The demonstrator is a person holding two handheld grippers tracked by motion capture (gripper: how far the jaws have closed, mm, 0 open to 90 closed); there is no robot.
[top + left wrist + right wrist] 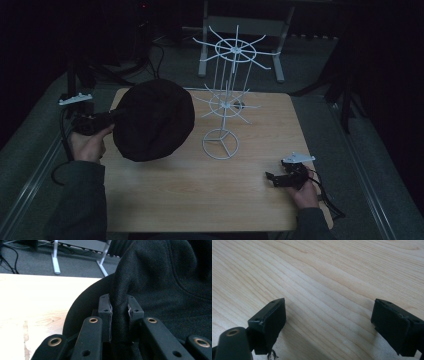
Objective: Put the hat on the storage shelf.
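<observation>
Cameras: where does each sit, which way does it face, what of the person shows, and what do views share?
High view: above the person's side, looking forward and down on the table; forearms, both hands, white wire rack.
Left gripper view: on the left gripper, looking along jaws pinching the black hat; no hand.
Right gripper view: on the right gripper, aimed at bare wood between open jaws; no hand.
Shared: high and left gripper views both show the hat; all show the table.

Black, plain cloth hat [154,120]; white wire rack [226,102]; pale wood-grain desk [200,190]; black claws, left [119,312] and right [329,322].
</observation>
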